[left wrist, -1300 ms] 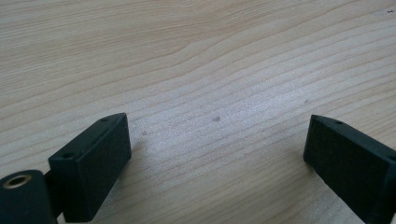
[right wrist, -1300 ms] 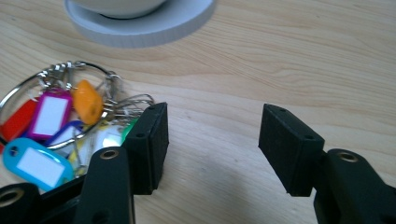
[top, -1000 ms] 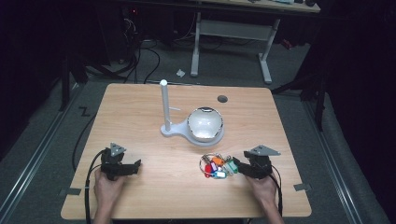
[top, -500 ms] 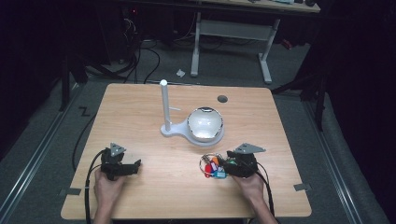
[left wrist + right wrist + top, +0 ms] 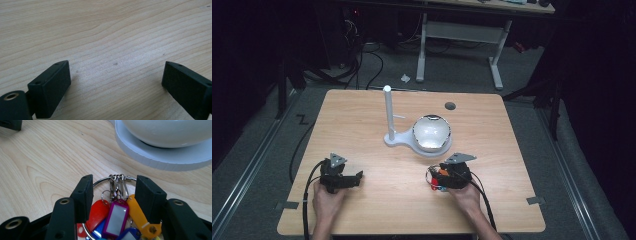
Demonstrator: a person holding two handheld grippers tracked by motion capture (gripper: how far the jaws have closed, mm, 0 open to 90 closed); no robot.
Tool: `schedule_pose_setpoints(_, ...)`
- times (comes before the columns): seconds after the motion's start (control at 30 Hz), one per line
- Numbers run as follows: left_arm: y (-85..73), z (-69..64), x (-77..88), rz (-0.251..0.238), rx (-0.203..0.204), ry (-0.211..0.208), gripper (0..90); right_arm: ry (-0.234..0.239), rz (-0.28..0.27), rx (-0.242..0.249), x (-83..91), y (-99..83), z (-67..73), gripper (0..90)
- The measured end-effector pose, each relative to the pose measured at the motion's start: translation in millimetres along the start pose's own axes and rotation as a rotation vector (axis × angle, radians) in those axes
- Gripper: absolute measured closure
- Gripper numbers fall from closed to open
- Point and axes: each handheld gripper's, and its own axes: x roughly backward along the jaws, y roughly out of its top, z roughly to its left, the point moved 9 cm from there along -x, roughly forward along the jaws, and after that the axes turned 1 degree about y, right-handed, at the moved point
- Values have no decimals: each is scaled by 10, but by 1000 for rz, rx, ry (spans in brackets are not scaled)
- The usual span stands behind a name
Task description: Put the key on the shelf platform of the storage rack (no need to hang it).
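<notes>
Setting: dim room, dark floor with cables; a lit wooden counter [image 5: 362, 120] carries the work.
Counter contents: a white stand [image 5: 388, 115] with an upright post and short peg, its base extending under a white bowl [image 5: 431, 132]; a key ring [image 5: 113, 195] with coloured tags lies just in front of the bowl, near the counter's front right.
Task's thing: the key ring lies flat on the counter. Clips bunch at its far side; red, purple-framed, orange and blue tags fan toward the camera in the right gripper view.
Right hand-held gripper [image 5: 113, 192]: lowered over the key ring, jaws partly open and straddling the ring and tags, one jaw on each side. Nothing is clamped yet; whether the jaws touch the ring cannot be told.
Reason for that hold, as judged: the jaws bracket the tag bundle so that closing would gather ring and tags together.
Left hand-held gripper [image 5: 116, 75]: jaws wide apart over bare wood, holding nothing; in the high view it rests low at the front left [image 5: 343, 179], well apart from the ring.
Reason for that position, as judged: parked clear of the work so the right hand has room.
Stand placement, as judged: the peg on the post looks suited to hang the ring, which would explain picking it up.
Risk, as judged: a loose tag may slip out when the jaws close.
</notes>
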Motion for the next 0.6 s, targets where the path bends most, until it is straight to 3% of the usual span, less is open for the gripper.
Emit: schedule_pose_setpoints(0.6, 0, -2, 0, -1, 4, 1, 87, -42, 57, 29, -195, -60, -39, 592)
